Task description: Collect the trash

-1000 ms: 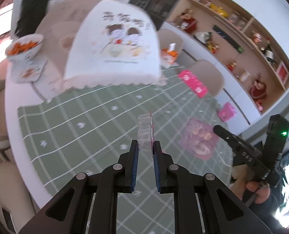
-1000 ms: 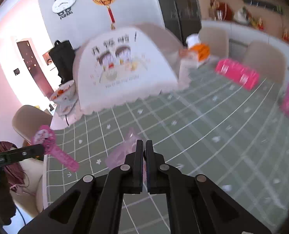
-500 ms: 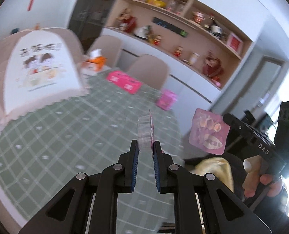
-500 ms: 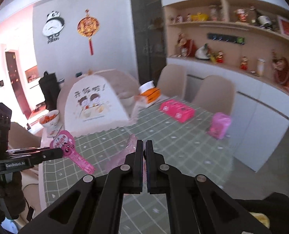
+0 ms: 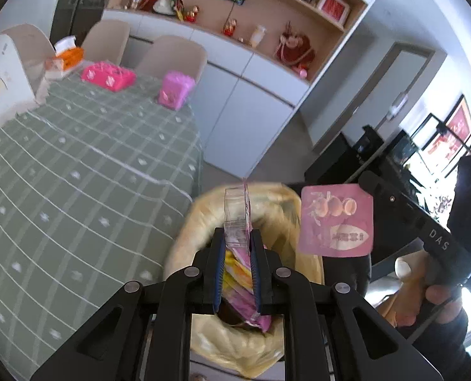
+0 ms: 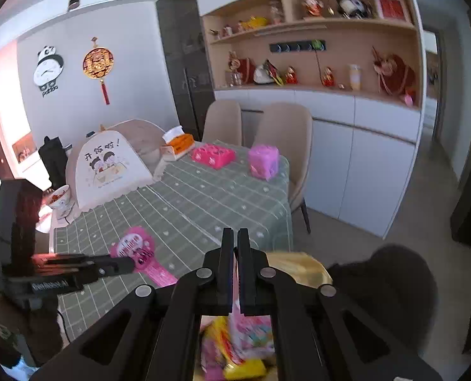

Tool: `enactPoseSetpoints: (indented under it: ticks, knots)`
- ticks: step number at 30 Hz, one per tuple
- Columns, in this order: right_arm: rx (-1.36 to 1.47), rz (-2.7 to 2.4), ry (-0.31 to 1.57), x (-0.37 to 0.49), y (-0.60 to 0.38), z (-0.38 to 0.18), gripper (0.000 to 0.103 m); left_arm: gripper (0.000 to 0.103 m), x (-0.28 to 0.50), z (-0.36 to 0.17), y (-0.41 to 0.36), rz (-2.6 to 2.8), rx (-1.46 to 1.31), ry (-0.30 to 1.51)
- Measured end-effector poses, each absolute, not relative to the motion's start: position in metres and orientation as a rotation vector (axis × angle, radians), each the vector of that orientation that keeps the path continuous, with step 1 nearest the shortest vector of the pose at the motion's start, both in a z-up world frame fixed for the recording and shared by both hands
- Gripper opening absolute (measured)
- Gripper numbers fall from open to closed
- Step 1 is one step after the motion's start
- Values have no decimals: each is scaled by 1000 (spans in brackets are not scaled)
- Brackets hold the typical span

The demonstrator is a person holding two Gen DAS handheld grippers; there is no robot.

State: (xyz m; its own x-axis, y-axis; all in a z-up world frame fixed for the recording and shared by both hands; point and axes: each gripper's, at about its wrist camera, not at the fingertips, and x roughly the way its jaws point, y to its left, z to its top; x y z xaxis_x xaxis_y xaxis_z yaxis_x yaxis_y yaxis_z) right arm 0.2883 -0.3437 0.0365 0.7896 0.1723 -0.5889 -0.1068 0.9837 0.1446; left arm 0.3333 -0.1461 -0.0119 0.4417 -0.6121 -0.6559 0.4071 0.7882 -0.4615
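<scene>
Both claws pinched: left claw (image 5: 238, 250) on clear packaging (image 5: 235, 212), right claw (image 5: 367, 187) on pink wrapper (image 5: 335, 220).

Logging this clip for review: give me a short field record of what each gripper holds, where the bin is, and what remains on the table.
left gripper: shut on clear plastic pack, above the bin
right gripper: shut on pink wrapper, near the bin's rim
trash bin: yellow-lined, beside the table, already holding wrappers
table: green checked cloth; pink boxes, tissue box, food cover, bowl
</scene>
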Motion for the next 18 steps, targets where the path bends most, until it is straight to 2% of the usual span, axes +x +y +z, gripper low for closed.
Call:
enactPoseSetpoints:
  ticks: [6, 9, 10, 11, 12, 13, 18]
  knots:
    - [132, 255, 691, 291, -371, -6, 4, 17, 323, -54, -175, -611, -311, 1002]
    - [150, 301, 733, 295, -374, -25, 7, 29, 318, -64, -169, -548, -365, 1015]
    - [145, 304, 739, 294, -372, -29, 14, 40, 317, -65, -166, -531, -373, 1014]
    - [137, 303, 741, 293, -371, -31, 27, 46, 315, -64, -163, -507, -385, 1010]
    - [133, 303, 739, 291, -371, -33, 34, 48, 314, -63, -159, -487, -394, 1007]
    - [135, 304, 739, 290, -372, -35, 38, 51, 313, -61, -156, -471, -400, 1002]
    - [157, 278, 760, 272, -372, -33, 41, 53, 286, -35, -143, -375, -354, 941]
